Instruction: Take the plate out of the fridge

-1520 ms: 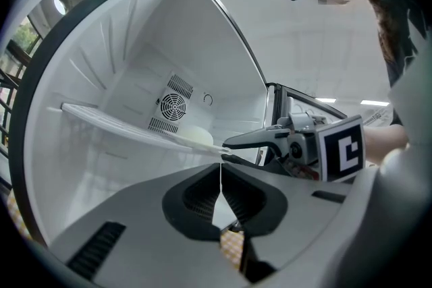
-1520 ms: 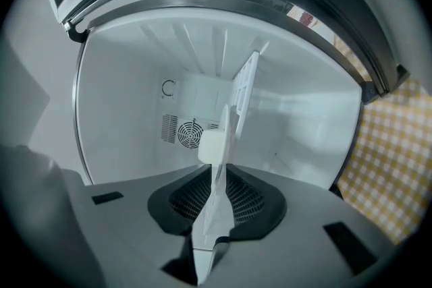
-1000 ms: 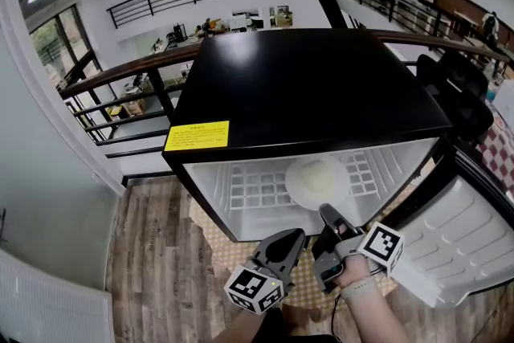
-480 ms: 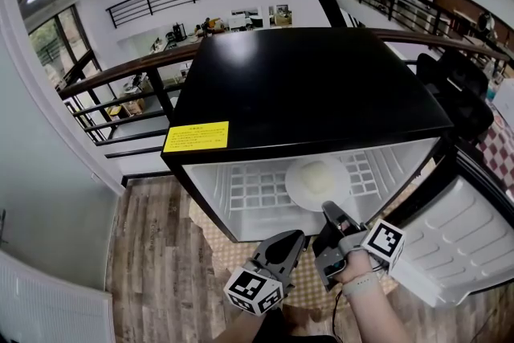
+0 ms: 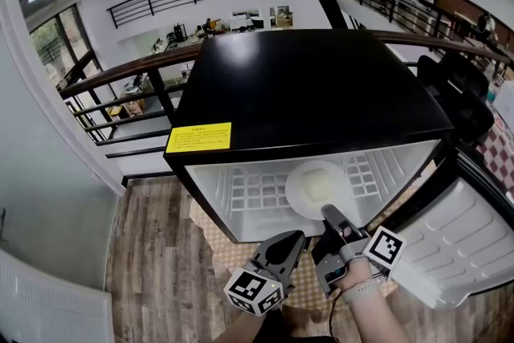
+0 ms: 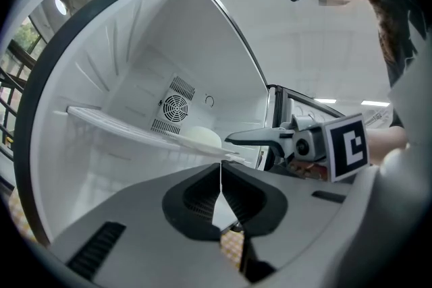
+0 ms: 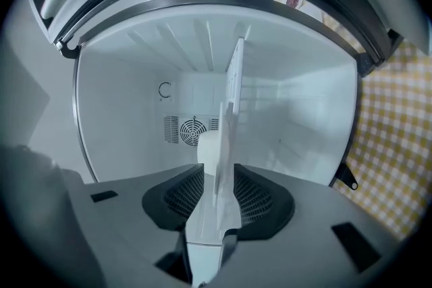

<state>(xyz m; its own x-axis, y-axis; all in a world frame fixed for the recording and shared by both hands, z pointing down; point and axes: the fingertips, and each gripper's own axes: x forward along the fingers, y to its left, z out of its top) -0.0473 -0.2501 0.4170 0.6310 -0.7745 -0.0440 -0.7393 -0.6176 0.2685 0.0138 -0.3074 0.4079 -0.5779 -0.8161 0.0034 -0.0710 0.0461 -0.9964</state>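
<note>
A round white plate [image 5: 317, 187] with a pale mound in its middle lies on the wire shelf [image 5: 249, 193] inside the open black-topped fridge [image 5: 313, 84]. My right gripper [image 5: 328, 213] reaches to the plate's near rim. In the right gripper view the plate [image 7: 210, 152] is edge-on between the jaws of the right gripper [image 7: 217, 175], which are opening, with a gap beside the rim. My left gripper [image 5: 293, 241] hangs below the fridge's front, shut and empty. In the left gripper view the plate [image 6: 199, 138] and right gripper [image 6: 233, 139] lie ahead of the left gripper [image 6: 220, 168].
The fridge door [image 5: 458, 245] stands swung open at the right, close to my right hand. A yellow label [image 5: 198, 137] sits on the fridge's top front edge. A wooden floor and a checked mat lie below. Black railings run behind the fridge.
My right hand and its marker cube have shifted slightly right and down at the plate's rim. The left gripper has not moved.
</note>
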